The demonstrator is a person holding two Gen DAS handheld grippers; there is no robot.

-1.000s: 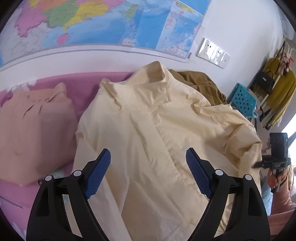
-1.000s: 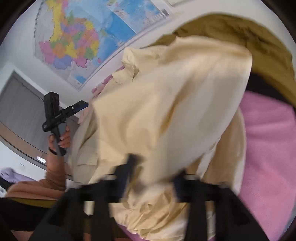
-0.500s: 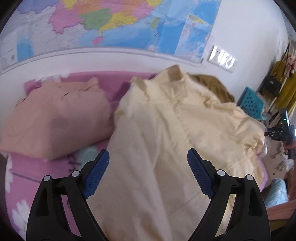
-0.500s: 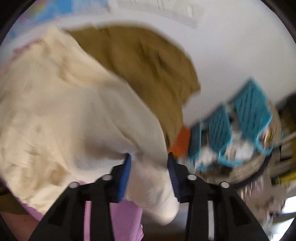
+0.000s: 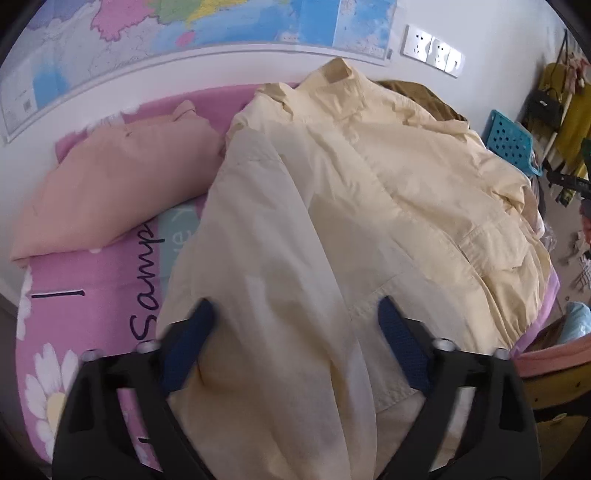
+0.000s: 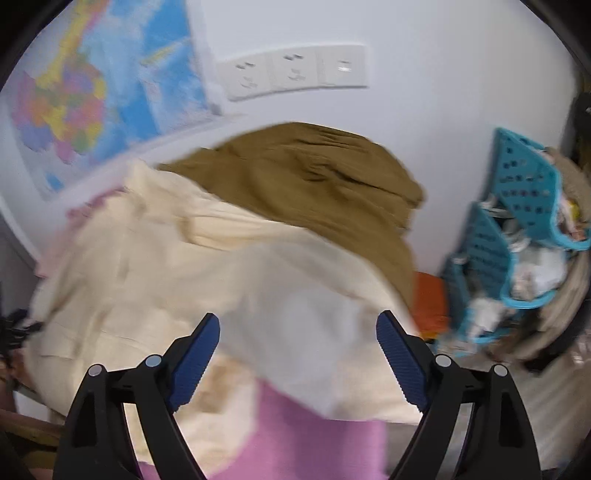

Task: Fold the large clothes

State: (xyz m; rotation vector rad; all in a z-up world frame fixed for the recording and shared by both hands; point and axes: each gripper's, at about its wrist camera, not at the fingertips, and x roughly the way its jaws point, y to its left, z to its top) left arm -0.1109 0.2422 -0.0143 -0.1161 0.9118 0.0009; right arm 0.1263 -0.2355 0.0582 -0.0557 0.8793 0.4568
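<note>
A pale yellow shirt (image 5: 369, 206) lies spread on the pink bed (image 5: 85, 306). The left gripper (image 5: 295, 332), jaws closing, straddles its near-left sleeve without pinching yet; the right gripper (image 6: 299, 343), jaws just opened wide, holds nothing. Best to clamp the sleeve's edge squarely before folding it inward.

A big map (image 5: 207, 22) hangs on the white wall, with plug sockets (image 5: 434, 50) beside it. A peach pillow (image 5: 110, 188) lies on the pink flowery bed (image 5: 85, 306). Blue baskets (image 6: 517, 236) stand nearby.
</note>
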